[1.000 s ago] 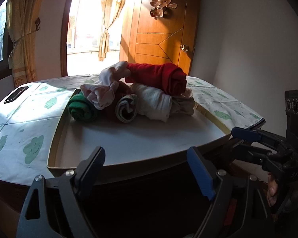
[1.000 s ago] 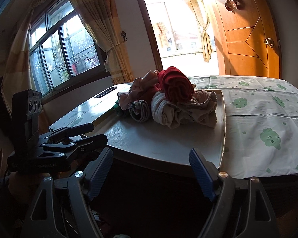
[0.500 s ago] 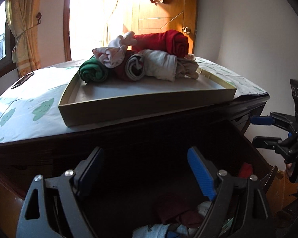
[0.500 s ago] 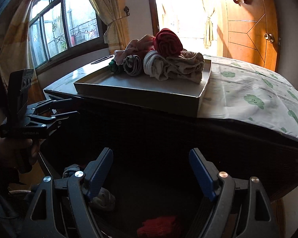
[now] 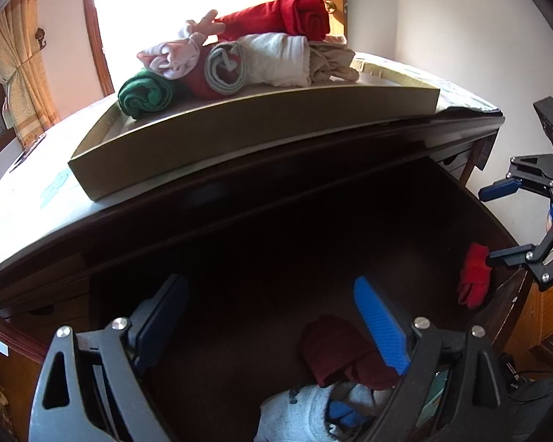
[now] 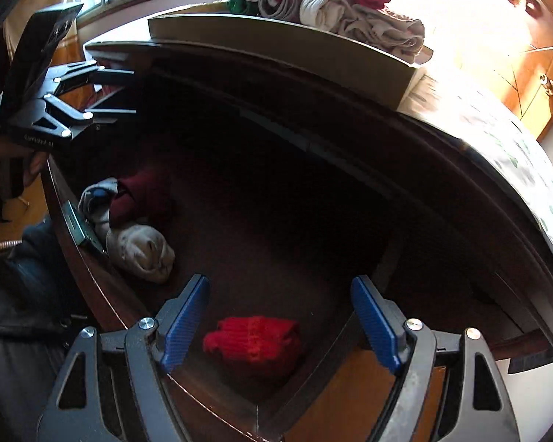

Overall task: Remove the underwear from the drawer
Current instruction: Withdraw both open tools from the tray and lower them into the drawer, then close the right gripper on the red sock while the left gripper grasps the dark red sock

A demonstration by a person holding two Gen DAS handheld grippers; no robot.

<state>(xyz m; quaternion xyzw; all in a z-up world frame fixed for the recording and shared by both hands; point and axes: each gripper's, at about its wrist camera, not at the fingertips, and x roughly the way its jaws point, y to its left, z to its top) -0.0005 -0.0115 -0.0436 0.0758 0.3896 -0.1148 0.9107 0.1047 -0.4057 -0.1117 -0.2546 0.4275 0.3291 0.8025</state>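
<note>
Both grippers are pointing down into the open drawer (image 6: pixel 313 221) with nothing between their pads — the right gripper (image 6: pixel 280 324) is standing wide over a bright red roll (image 6: pixel 252 342) near the front right corner, and the left gripper (image 5: pixel 272 328) has just been opening wider beside a dark red roll (image 5: pixel 335 350) and a grey bundle (image 5: pixel 295 412) at the near left. Best to straddle each roll squarely and pinch its thick middle — soft knit cloth will squash and slip from a shallow bite. Rolled pieces are already lying in the shallow tray (image 5: pixel 239 136) on top.
</note>
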